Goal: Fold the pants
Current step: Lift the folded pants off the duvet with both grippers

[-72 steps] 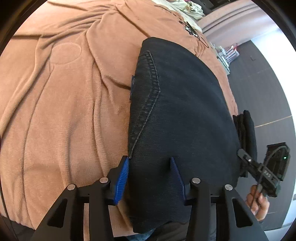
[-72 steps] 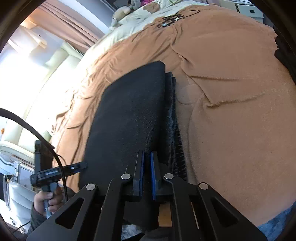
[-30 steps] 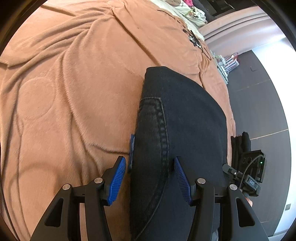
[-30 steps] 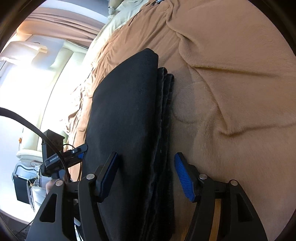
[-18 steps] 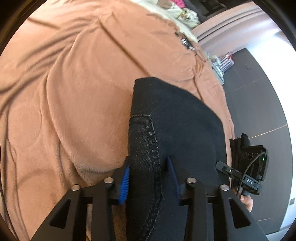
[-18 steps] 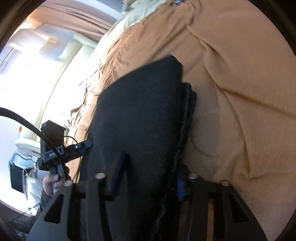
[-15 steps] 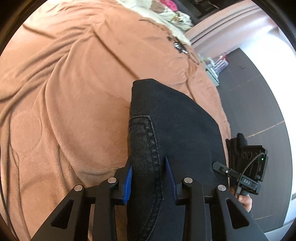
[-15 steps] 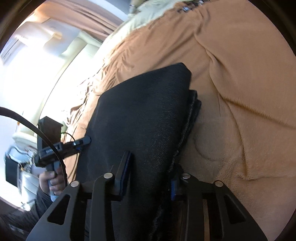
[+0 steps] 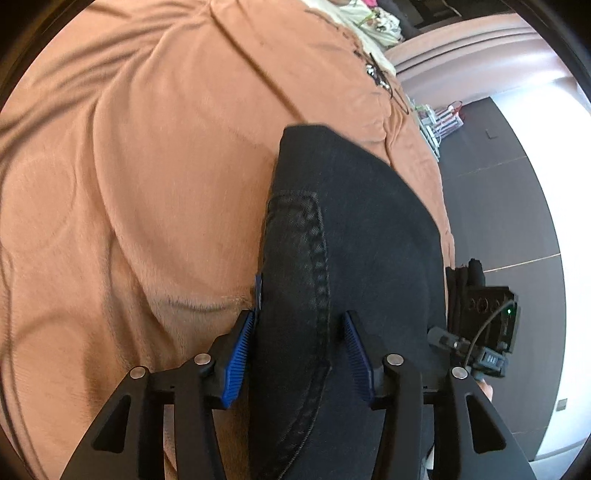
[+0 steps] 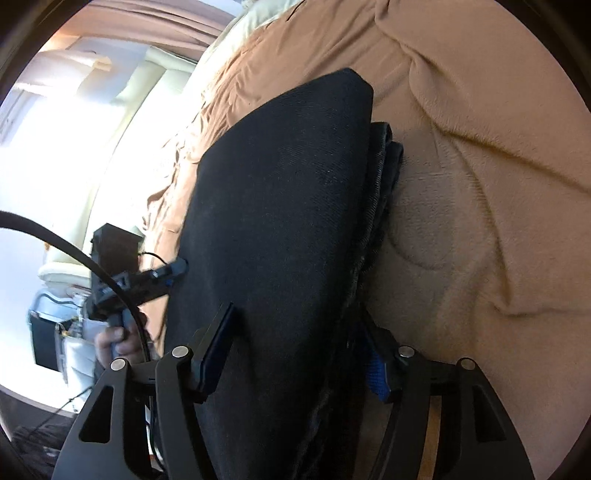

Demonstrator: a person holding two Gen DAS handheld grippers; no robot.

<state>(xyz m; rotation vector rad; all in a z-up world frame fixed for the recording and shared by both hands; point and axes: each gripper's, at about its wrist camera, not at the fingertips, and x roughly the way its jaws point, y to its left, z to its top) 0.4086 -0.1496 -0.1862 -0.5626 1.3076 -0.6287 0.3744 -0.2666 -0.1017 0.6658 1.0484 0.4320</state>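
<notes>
Pants folded into a thick dark bundle on the bed, edges between both sets of jaws. Left gripper and right gripper jaws apart, just reopened, releasing. Next: withdraw clear without dragging layers.

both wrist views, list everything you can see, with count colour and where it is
pants: one pair, black, folded into a thick stack on the blanket
blanket: one, tan-brown, rumpled, covering the bed
bedding: pale, patterned, far end of the bed, count unclear
floor: dark, right of the bed in the left view
left gripper: one, black with blue pads, jaws have just been opening, astride the seamed edge of the pants
right gripper: one, black with blue pads, jaws have just been opening, astride the opposite edge
hand: one, gripping the left gripper's handle
</notes>
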